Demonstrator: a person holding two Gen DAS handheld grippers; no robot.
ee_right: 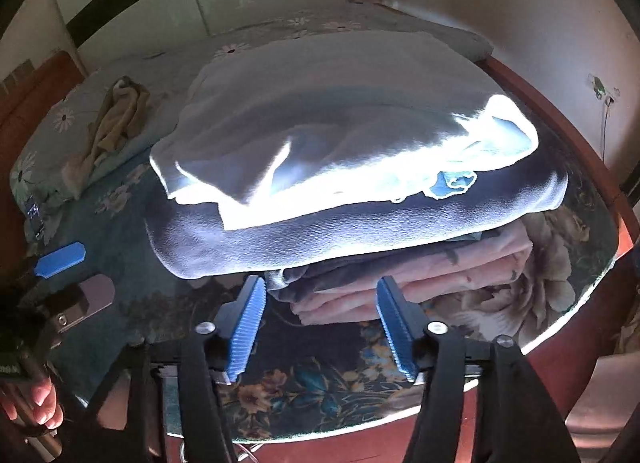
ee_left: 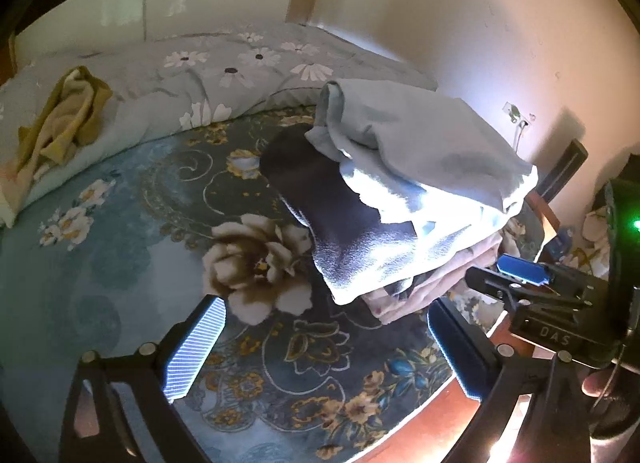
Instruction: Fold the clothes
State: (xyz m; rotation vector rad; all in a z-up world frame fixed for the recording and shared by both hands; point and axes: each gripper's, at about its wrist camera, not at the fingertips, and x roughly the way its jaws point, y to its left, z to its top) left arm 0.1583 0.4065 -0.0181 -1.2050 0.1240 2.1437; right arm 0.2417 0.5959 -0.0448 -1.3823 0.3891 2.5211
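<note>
A stack of folded clothes sits on the floral bedspread (ee_left: 120, 247). A light blue garment (ee_left: 420, 151) lies on top, also in the right wrist view (ee_right: 340, 115). Under it is a dark blue-grey garment (ee_right: 360, 223), then pink folded pieces (ee_right: 420, 279). My left gripper (ee_left: 324, 327) is open and empty, just left of and in front of the stack. My right gripper (ee_right: 320, 295) is open and empty, its fingertips close in front of the pink layers. The right gripper's body shows at the right in the left wrist view (ee_left: 552, 295).
A crumpled yellow-beige garment (ee_left: 60, 131) lies on the daisy-print quilt (ee_left: 224, 75) at the far left. A wall (ee_left: 500, 23) runs along the right, with a socket (ee_left: 516, 115). The wooden bed edge (ee_right: 580, 143) is beside the stack.
</note>
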